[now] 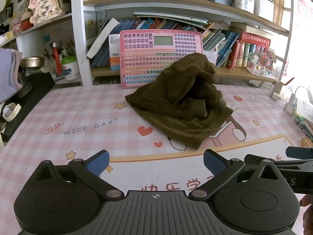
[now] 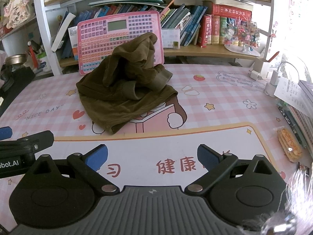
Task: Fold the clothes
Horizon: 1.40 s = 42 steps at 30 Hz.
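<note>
An olive-green garment lies crumpled in a heap on the pink checked desk mat, leaning against a pink toy keyboard. It also shows in the right wrist view. My left gripper is open and empty, low over the mat's near part, well short of the garment. My right gripper is open and empty, also near the front edge, with the garment ahead and to the left. Each gripper shows at the edge of the other's view.
A pink toy keyboard stands against the bookshelf behind the garment. Chargers and papers and a snack packet lie at the right. A black box with a watch sits at the left.
</note>
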Tool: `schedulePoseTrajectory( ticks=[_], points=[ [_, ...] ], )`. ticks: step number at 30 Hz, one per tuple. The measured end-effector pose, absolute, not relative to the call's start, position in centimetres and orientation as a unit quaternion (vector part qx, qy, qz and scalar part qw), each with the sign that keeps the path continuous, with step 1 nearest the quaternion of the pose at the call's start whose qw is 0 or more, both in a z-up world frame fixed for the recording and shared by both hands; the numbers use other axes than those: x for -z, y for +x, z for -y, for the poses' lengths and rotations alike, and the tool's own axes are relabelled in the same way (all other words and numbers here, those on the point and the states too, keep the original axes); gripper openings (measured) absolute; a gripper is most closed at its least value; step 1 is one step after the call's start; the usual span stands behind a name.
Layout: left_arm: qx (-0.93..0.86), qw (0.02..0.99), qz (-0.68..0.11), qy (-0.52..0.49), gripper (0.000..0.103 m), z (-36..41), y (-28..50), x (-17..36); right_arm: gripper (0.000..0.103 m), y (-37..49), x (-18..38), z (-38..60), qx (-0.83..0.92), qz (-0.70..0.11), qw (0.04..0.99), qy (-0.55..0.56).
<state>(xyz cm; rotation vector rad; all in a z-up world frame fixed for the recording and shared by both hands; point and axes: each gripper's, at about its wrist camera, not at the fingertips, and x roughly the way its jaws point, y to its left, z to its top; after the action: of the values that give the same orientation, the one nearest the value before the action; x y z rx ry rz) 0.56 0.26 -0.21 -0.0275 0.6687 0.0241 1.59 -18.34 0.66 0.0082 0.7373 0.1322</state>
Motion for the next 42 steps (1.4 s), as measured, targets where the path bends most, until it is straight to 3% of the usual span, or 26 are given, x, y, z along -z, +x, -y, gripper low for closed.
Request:
schedulePoseTrajectory(
  ticks=[42],
  points=[
    [-0.011,0.943,-0.333,-0.015,0.103,-0.3,0.68,0.24,0.099,1.47,-0.67,18.31,-0.065,-0.364,0.929,0.003]
  ],
)
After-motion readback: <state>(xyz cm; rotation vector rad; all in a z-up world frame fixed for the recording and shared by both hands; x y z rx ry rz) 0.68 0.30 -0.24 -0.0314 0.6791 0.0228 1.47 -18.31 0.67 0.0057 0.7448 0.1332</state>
